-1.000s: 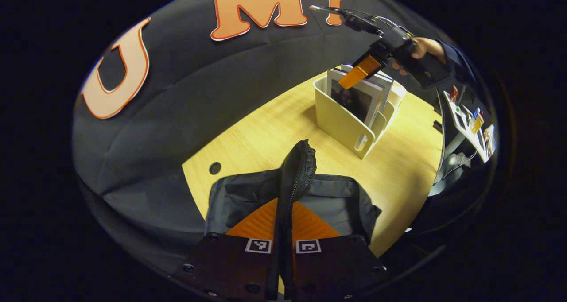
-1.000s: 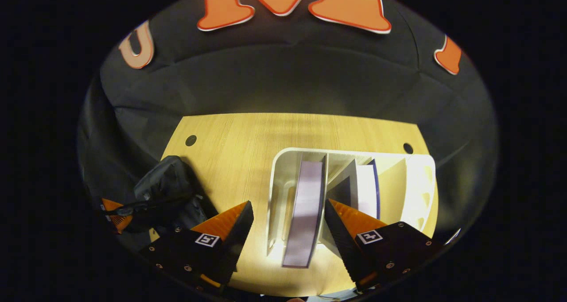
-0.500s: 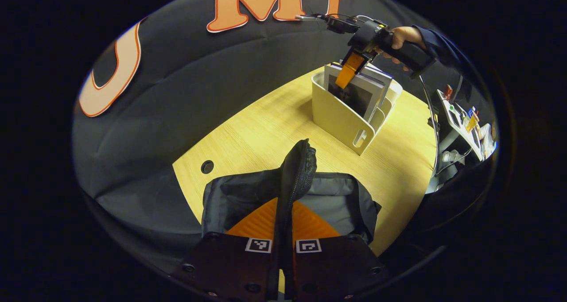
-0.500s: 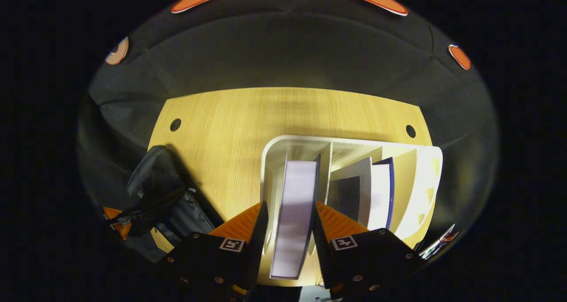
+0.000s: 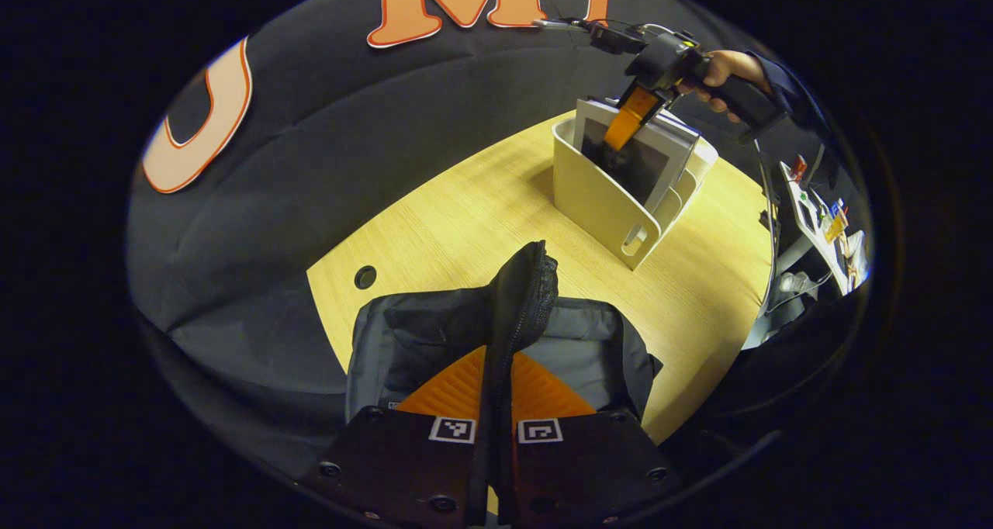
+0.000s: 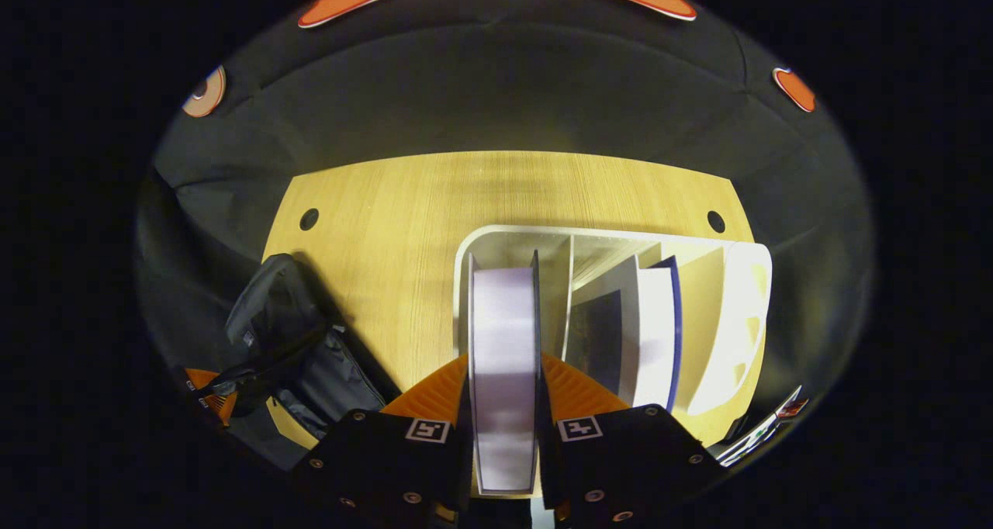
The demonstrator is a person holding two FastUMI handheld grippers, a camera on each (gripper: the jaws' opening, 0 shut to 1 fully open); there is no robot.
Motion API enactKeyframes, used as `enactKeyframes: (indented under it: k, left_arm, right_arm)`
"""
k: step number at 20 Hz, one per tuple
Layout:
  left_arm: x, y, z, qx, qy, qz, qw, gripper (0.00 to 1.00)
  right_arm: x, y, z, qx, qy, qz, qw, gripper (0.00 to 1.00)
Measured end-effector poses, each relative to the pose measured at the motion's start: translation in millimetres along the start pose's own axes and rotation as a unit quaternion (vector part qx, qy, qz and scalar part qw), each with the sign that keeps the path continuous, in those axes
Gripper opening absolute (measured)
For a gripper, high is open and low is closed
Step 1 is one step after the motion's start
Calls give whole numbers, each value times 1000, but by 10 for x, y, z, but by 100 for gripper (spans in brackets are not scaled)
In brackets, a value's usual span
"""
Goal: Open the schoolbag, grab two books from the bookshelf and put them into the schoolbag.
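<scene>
The black schoolbag (image 5: pixel 434 335) lies at the near table edge, its mouth showing grey lining. My left gripper (image 5: pixel 496 362) is shut on the bag's zipped flap (image 5: pixel 521 288), holding that edge upright. Farther right stands the cream bookshelf (image 5: pixel 601 195). A hand holds my right gripper (image 5: pixel 630 116) down over the bookshelf. From above, the right gripper (image 6: pixel 504 362) is shut on a thick book (image 6: pixel 504 312) with pale page edges, standing in the left slot of the bookshelf (image 6: pixel 496 238). A second book (image 6: pixel 648 327) leans in the middle slot. The schoolbag (image 6: pixel 287 343) sits at the left.
The wooden table (image 6: pixel 434 203) has two cable holes, one at the far left (image 6: pixel 309 219) and one at the far right (image 6: pixel 715 221). Black cloth walls close the back and left. A cluttered desk (image 5: pixel 822 219) stands beyond the table's right edge.
The right gripper came down over the thick book and its fingers closed from wide apart onto the book's two covers. The left gripper kept its hold on the bag flap.
</scene>
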State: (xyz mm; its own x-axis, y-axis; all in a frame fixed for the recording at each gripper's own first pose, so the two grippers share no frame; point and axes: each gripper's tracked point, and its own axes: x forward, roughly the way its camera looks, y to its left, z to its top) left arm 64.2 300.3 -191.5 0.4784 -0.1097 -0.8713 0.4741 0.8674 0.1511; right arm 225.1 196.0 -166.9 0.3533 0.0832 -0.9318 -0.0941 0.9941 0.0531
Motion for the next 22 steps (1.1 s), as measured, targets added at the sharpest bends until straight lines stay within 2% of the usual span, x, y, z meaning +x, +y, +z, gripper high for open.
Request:
enactKeyframes:
  k: [1, 2, 3, 7, 12, 15, 19, 22]
  left_arm:
    - [-1, -8, -11, -6, 3, 4, 1000, 6]
    - [-15, -29, -22, -10, 6, 7, 1000, 6]
    - [-25, -50, -40, -12, 8, 10, 1000, 6]
    - [-73, -122, -95, -25, 23, 23, 999, 6]
    - [-157, -138, -97, -12, 28, 45, 999, 6]
    - [-117, -206, -115, 1, 32, 34, 999, 6]
    - [-53, -260, -141, 15, 34, 3, 999, 6]
    - [-68, -301, -126, 41, 28, -23, 999, 6]
  right_arm:
    - [-76, 0, -27, 5, -5, 10, 1000, 36]
    - [-139, -17, -81, 8, -8, 20, 1000, 42]
    - [-201, -29, -131, 13, -13, 29, 999, 35]
    - [-447, -114, -416, 25, -29, 60, 997, 35]
    - [-833, -187, -755, 36, -72, 90, 993, 34]
    - [-1018, -218, -883, 71, -90, 103, 988, 34]
    - [-1174, -242, -1056, 109, -112, 89, 984, 33]
    - [-1331, -206, -1302, 159, -128, 89, 975, 33]
